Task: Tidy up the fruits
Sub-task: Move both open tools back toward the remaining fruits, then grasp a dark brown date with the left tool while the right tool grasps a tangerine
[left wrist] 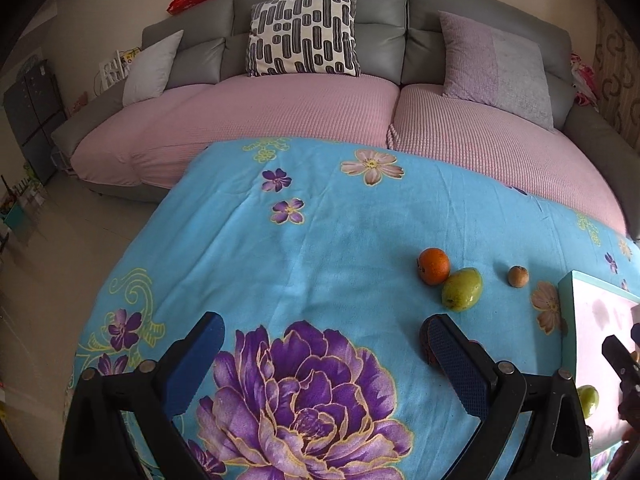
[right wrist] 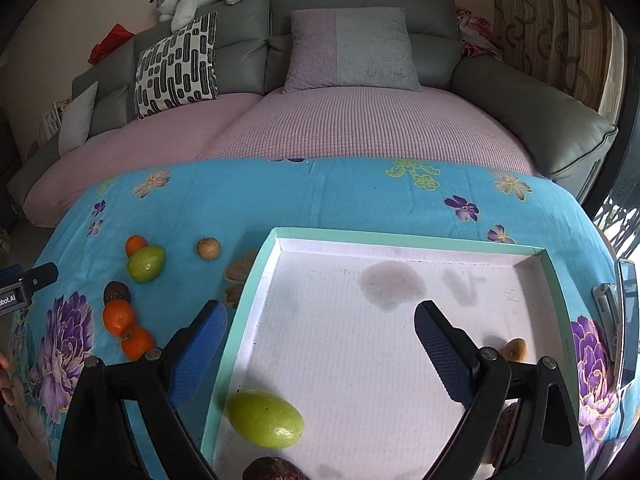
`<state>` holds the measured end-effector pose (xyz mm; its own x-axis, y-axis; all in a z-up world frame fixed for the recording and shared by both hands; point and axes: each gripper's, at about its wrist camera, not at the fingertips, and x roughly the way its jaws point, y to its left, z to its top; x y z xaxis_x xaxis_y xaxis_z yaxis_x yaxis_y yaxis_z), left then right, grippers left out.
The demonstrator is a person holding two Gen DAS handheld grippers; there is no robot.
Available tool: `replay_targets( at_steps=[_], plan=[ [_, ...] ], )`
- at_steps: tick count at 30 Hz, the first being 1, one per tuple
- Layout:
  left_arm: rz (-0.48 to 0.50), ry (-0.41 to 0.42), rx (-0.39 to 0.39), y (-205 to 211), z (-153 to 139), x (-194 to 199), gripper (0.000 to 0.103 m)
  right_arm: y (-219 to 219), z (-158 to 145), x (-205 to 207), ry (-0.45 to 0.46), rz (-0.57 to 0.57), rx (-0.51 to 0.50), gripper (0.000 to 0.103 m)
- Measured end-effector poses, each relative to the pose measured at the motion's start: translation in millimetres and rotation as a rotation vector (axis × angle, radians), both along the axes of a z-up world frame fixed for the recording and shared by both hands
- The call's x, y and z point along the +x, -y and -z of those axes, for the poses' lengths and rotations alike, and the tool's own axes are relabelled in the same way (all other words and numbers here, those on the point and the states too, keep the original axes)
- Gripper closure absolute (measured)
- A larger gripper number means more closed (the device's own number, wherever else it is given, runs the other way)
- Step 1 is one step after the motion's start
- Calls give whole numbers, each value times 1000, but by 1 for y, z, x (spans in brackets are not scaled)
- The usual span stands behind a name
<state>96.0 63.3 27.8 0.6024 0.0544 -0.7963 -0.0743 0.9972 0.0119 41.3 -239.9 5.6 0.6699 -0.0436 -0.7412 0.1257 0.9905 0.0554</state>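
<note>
A white tray with a mint rim [right wrist: 408, 237] sits on the blue floral cloth; it also shows at the right edge of the left wrist view [left wrist: 568, 300]. In it lie a green mango [right wrist: 265, 419], a dark fruit [right wrist: 272, 470] and a small brown fruit [right wrist: 516, 349]. On the cloth lie an orange [left wrist: 434, 266], a green mango [left wrist: 462, 289], a small brown fruit [left wrist: 518, 276], a dark fruit [right wrist: 116, 292] and two more oranges [right wrist: 119, 317]. My left gripper [left wrist: 326, 340] is open above the cloth. My right gripper [right wrist: 320, 328] is open and empty over the tray.
The blue floral cloth [left wrist: 320, 248] covers the table. Behind it stands a grey sofa with a pink cover [left wrist: 280, 108] and cushions. A phone-like device [right wrist: 624, 320] lies by the tray's right side.
</note>
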Motion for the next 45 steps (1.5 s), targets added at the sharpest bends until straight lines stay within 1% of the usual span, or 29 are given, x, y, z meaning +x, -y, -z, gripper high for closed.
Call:
replay_targets(
  at_steps=[3, 8, 11, 13, 15, 19, 24, 28, 31, 33, 35, 36, 37, 38, 39, 41, 42, 43, 44, 45],
  plan=[
    [-16, -17, -46, -8, 3, 2, 0, -22, 0, 6, 3, -53, 11, 8],
    [3, -47, -50, -5, 13, 7, 0, -57, 1, 12, 7, -142, 22, 8],
    [12, -86, -81, -3, 23, 11, 0, -78, 8, 16, -16, -186, 0, 8],
    [20, -105, -80, 0, 29, 14, 0, -88, 14, 18, -36, -216, -12, 8],
    [35, -114, -81, 5, 32, 15, 0, -97, 19, 19, -52, -238, -19, 8],
    [48, -131, -106, 10, 37, 18, 0, -113, 30, 22, -77, -286, -18, 8],
    [79, -157, -114, 19, 46, 24, 0, -134, 41, 22, -100, -358, -59, 8],
    [108, -169, -155, 27, 50, 28, 0, -144, 51, 24, -135, -381, -69, 8],
    [124, -177, -165, 33, 52, 30, 2, -147, 57, 25, -149, -393, -67, 8],
    [134, -184, -176, 37, 54, 30, 5, -149, 60, 26, -153, -393, -69, 8],
    [149, -194, -202, 39, 56, 30, 16, -152, 63, 27, -159, -394, -67, 9],
    [156, -197, -212, 40, 56, 31, 17, -153, 64, 27, -162, -395, -65, 9],
    [162, -199, -217, 42, 56, 31, 18, -153, 64, 27, -164, -397, -62, 15],
    [169, -199, -224, 43, 57, 30, 22, -154, 64, 27, -164, -400, -61, 23],
    [178, -199, -234, 45, 57, 30, 25, -154, 64, 27, -165, -404, -61, 25],
    [190, -206, -266, 47, 58, 31, 37, -154, 65, 27, -169, -409, -59, 28],
    [193, -211, -286, 47, 59, 32, 40, -155, 65, 26, -169, -414, -56, 29],
    [194, -213, -305, 47, 59, 32, 46, -156, 65, 26, -169, -419, -52, 34],
    [193, -216, -321, 47, 59, 33, 51, -157, 64, 25, -168, -424, -50, 43],
    [195, -218, -332, 47, 60, 33, 53, -157, 62, 25, -167, -427, -50, 49]
  ],
)
